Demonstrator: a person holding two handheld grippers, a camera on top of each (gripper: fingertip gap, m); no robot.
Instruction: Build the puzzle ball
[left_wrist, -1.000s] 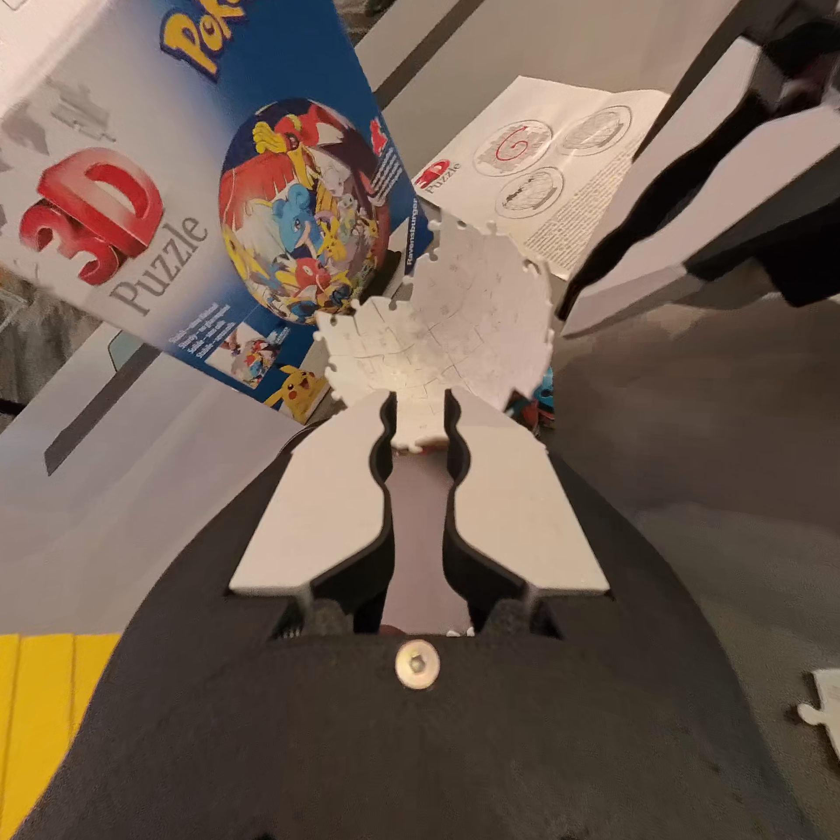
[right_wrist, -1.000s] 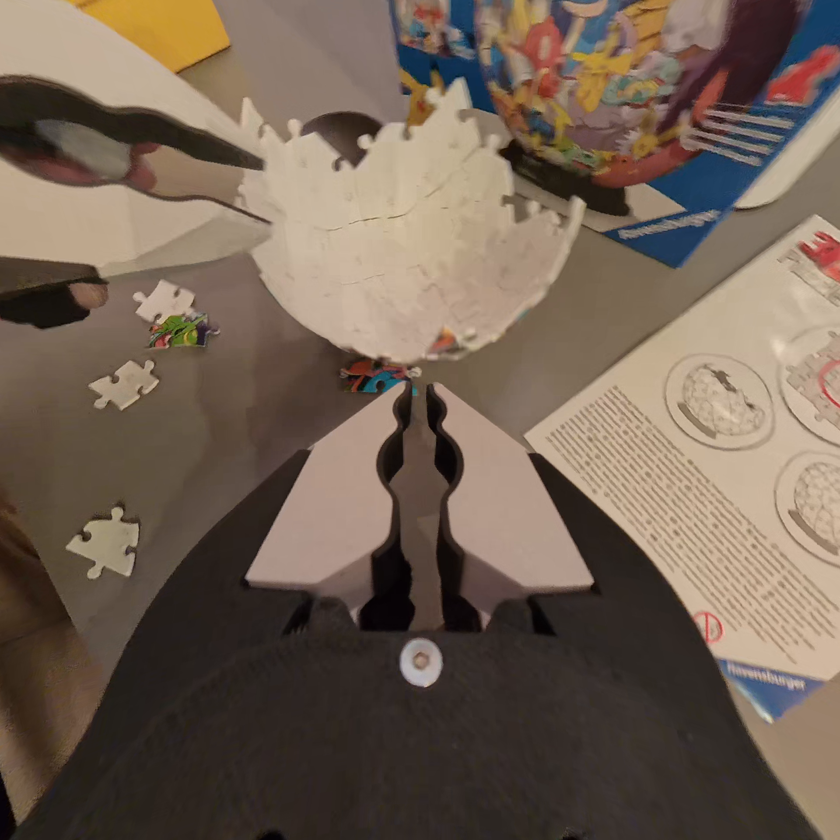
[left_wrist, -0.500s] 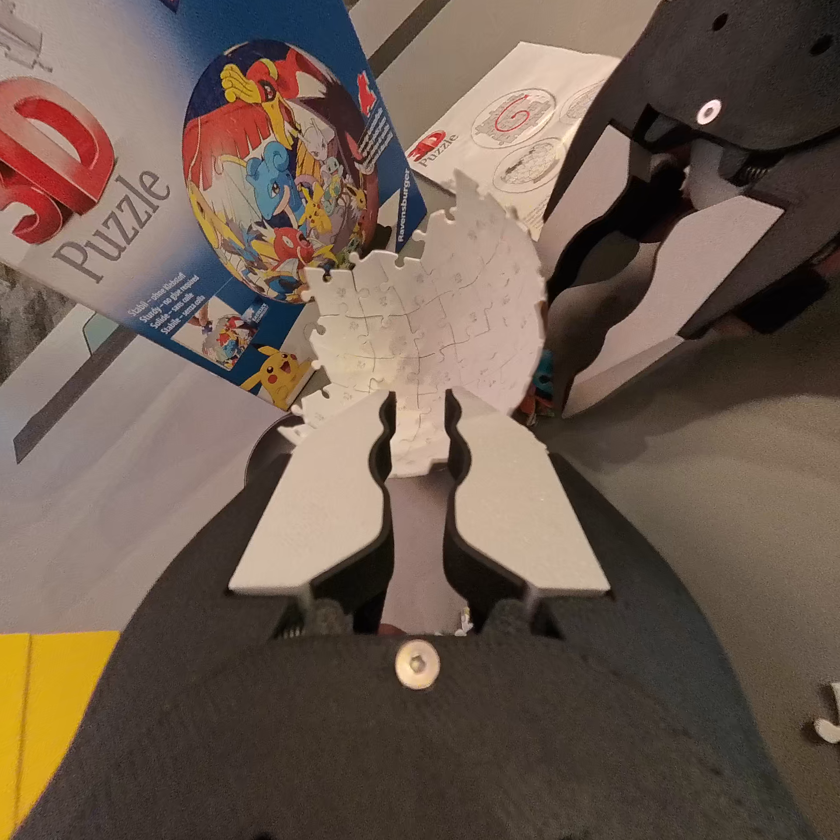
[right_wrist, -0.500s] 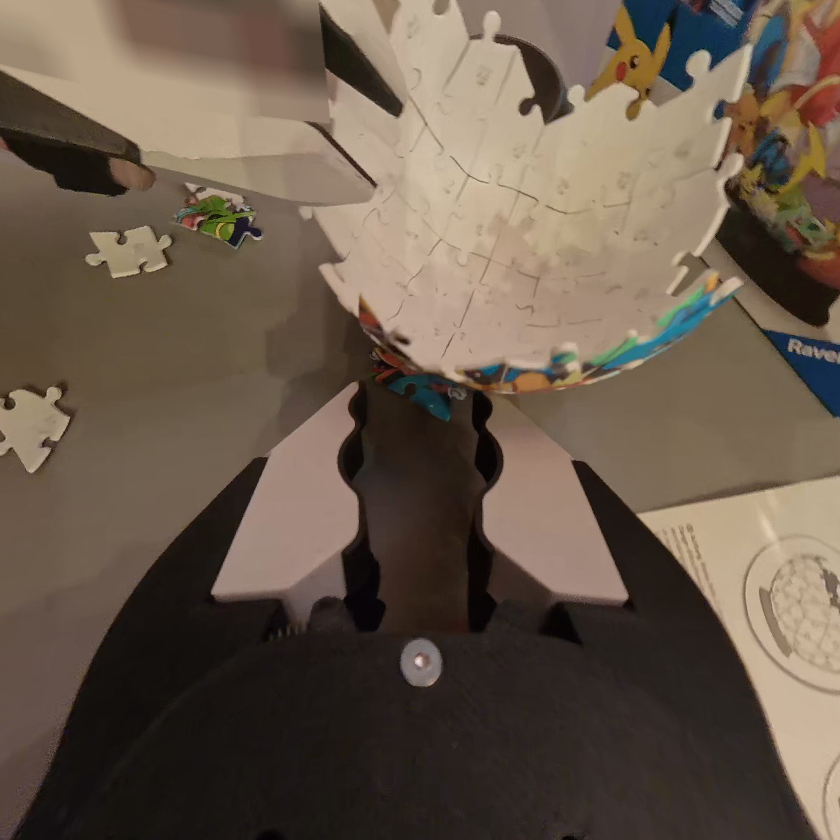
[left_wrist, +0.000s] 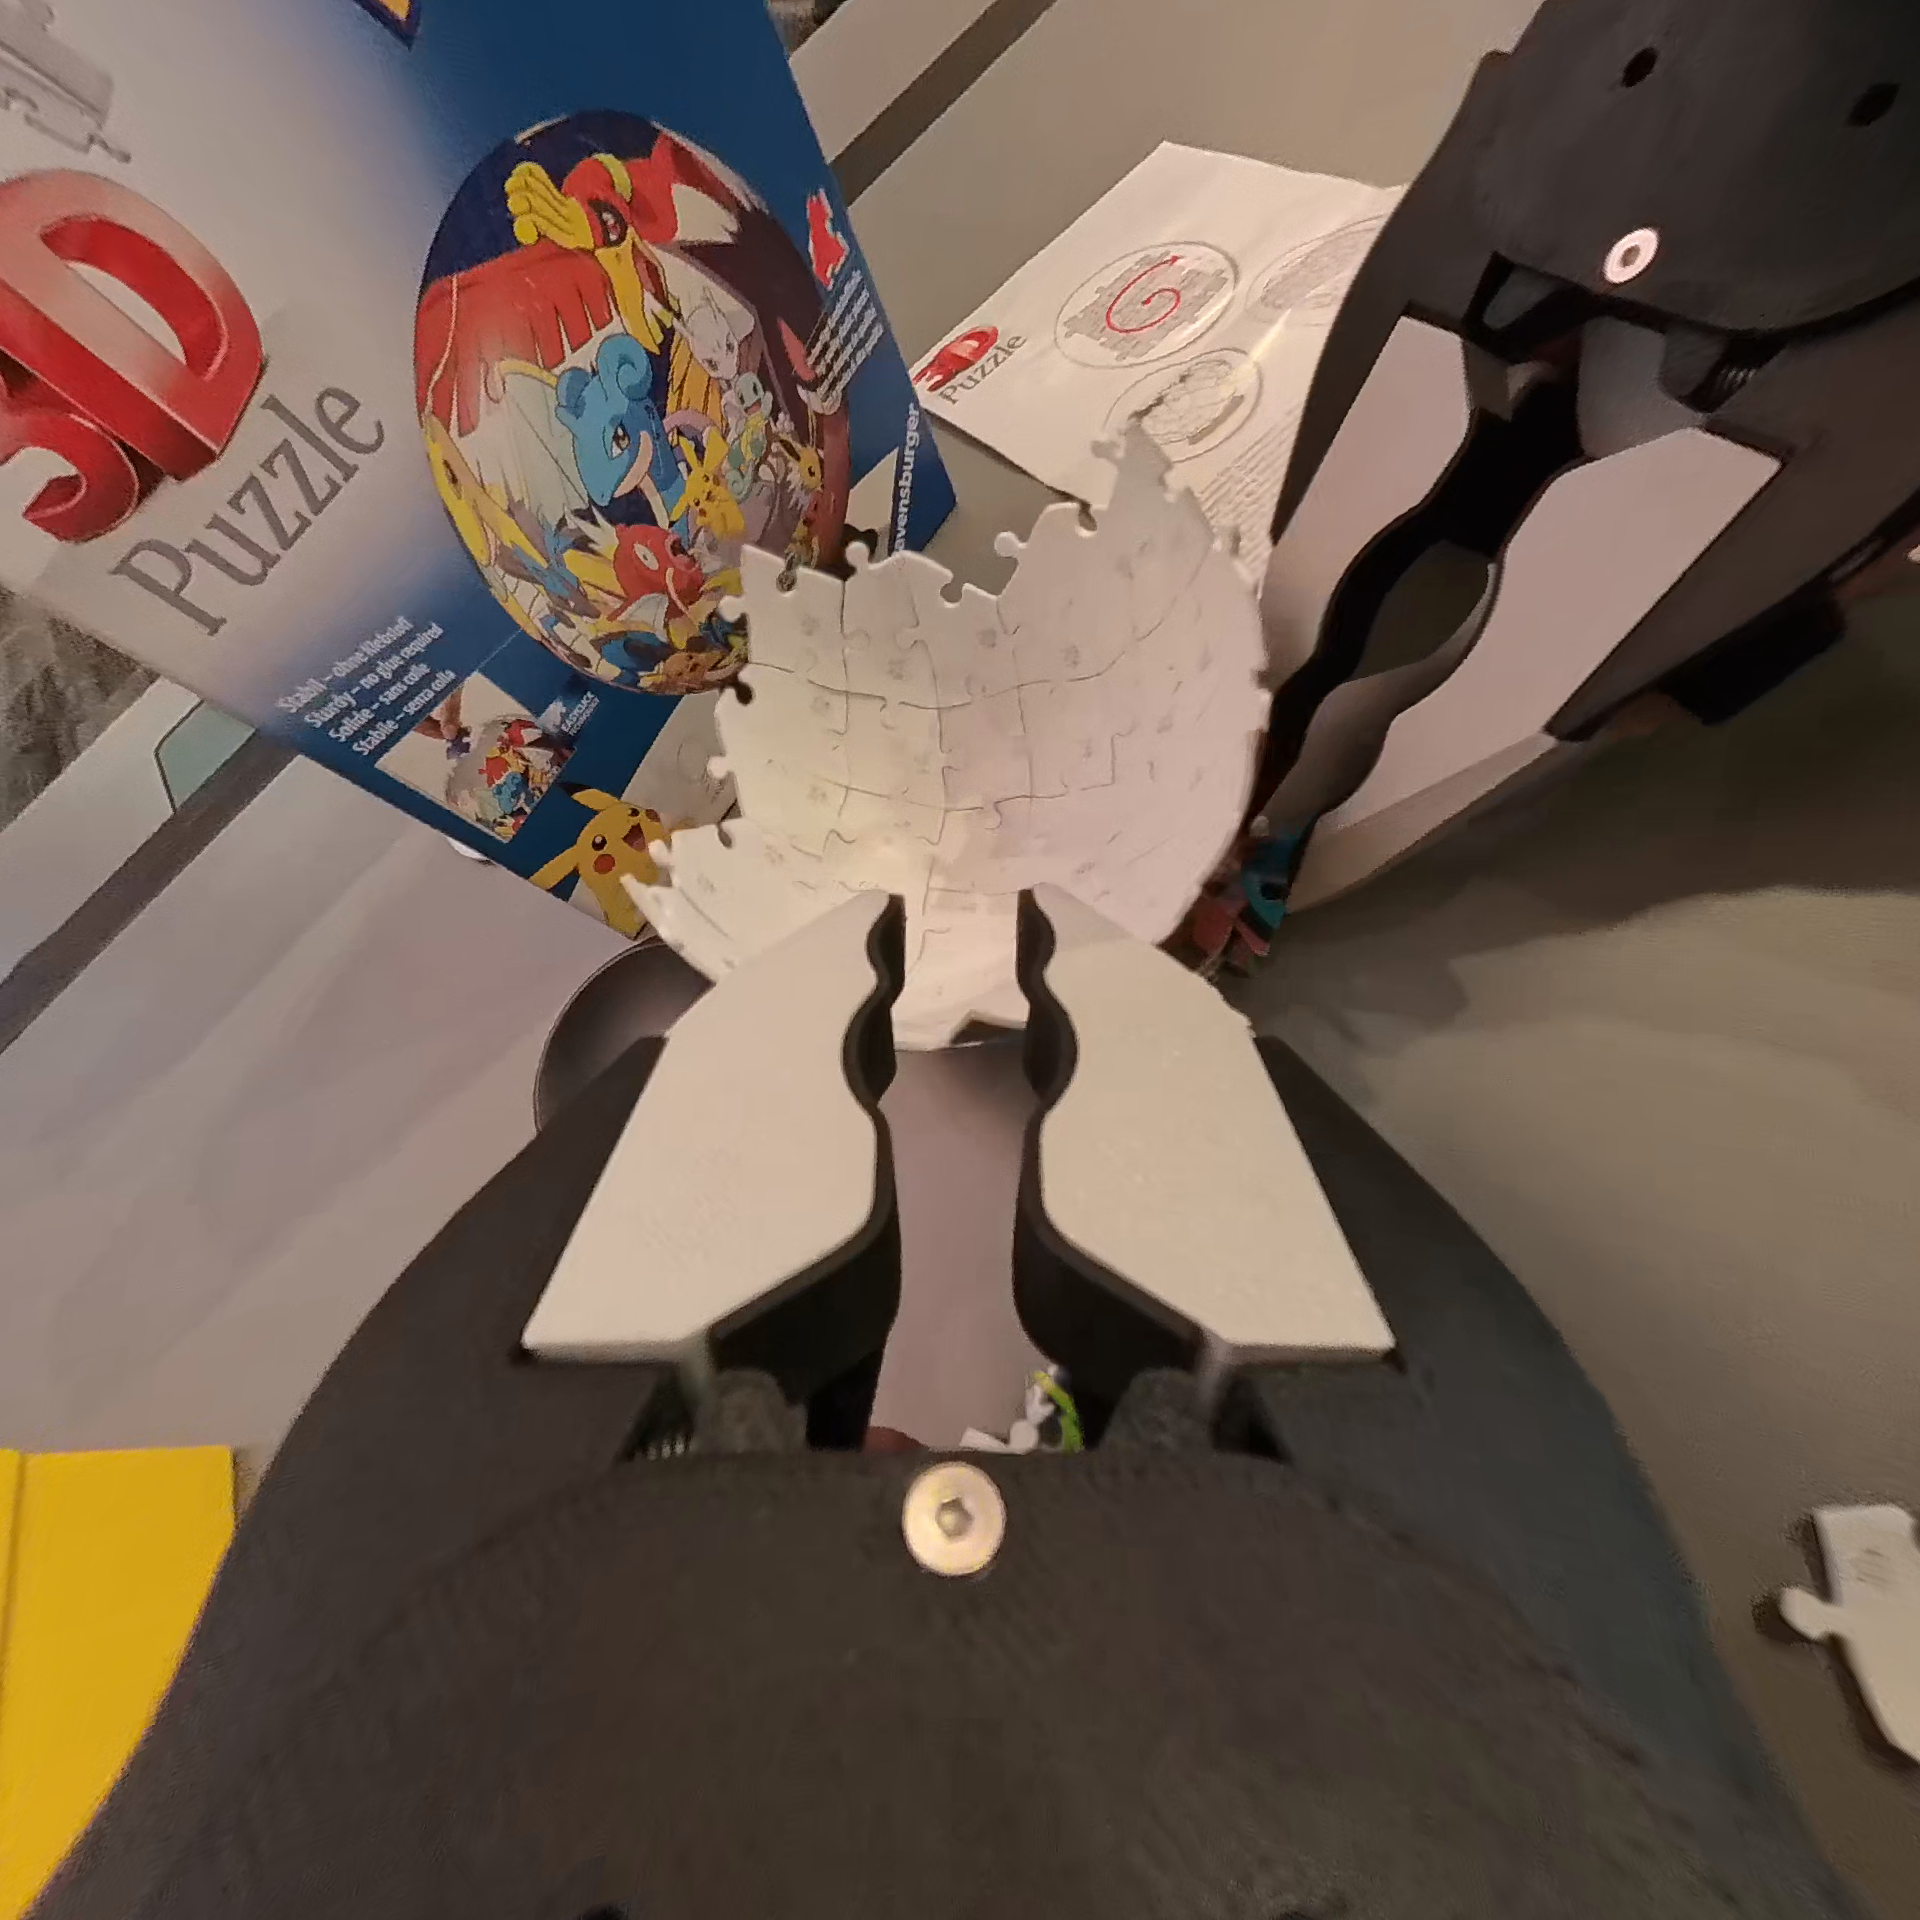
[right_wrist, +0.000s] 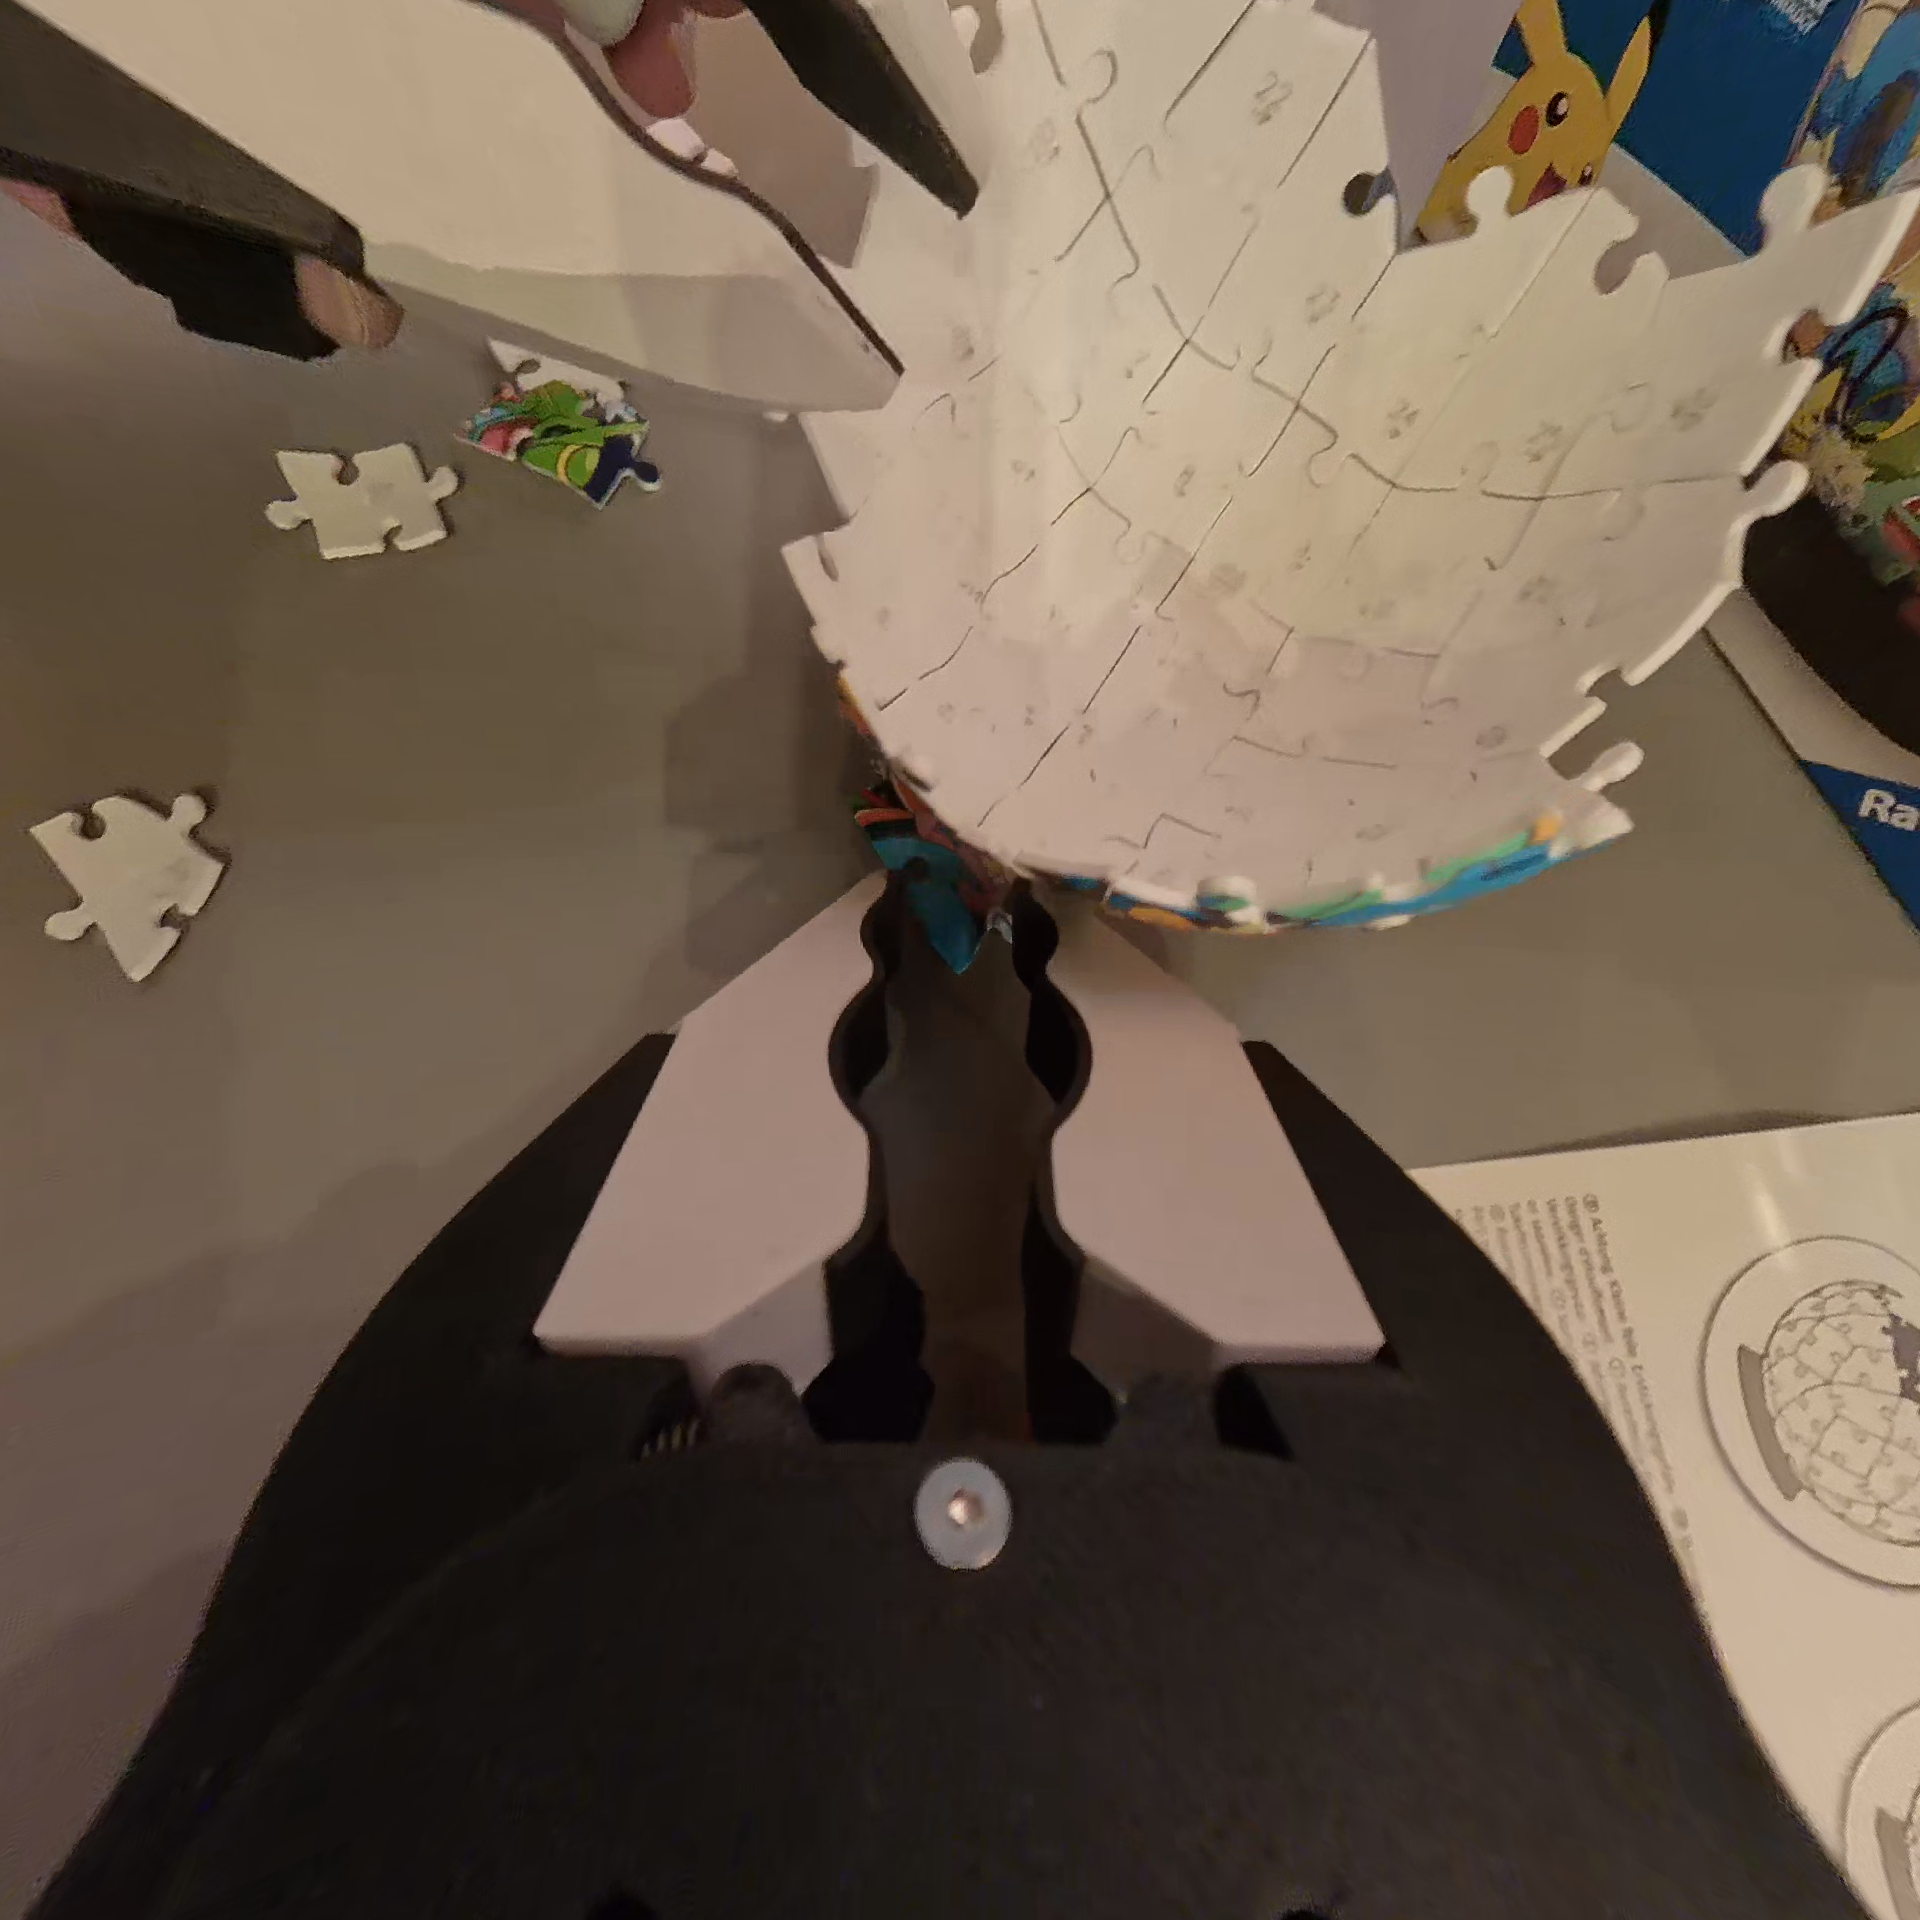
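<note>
The half-built puzzle ball (left_wrist: 997, 727) is a bowl of joined pieces with its white inside facing both cameras (right_wrist: 1299, 520); its coloured outside shows at the lower rim. My left gripper (left_wrist: 956, 935) is shut on the shell's edge and holds it above the grey table. In the right wrist view the left gripper (right_wrist: 914, 281) has one finger inside the wall and one outside. My right gripper (right_wrist: 956, 914) sits just below the ball, shut on a colourful loose piece (right_wrist: 935, 904). It also shows in the left wrist view (left_wrist: 1262, 873) at the ball's right side.
The puzzle box (left_wrist: 416, 416) stands behind the ball. An instruction sheet (right_wrist: 1714, 1351) lies at the right. Loose pieces lie on the table: two white (right_wrist: 358, 499) (right_wrist: 130, 883), one colourful (right_wrist: 561, 436), one near the left gripper (left_wrist: 1860, 1621). A yellow object (left_wrist: 94, 1610) lies at the lower left. The tips of one gripper are about 9 cm away from the tips of the other.
The ball has come closer and tilted, showing more of its inside. My right gripper moved in under it, opened, then closed on the colourful piece.
</note>
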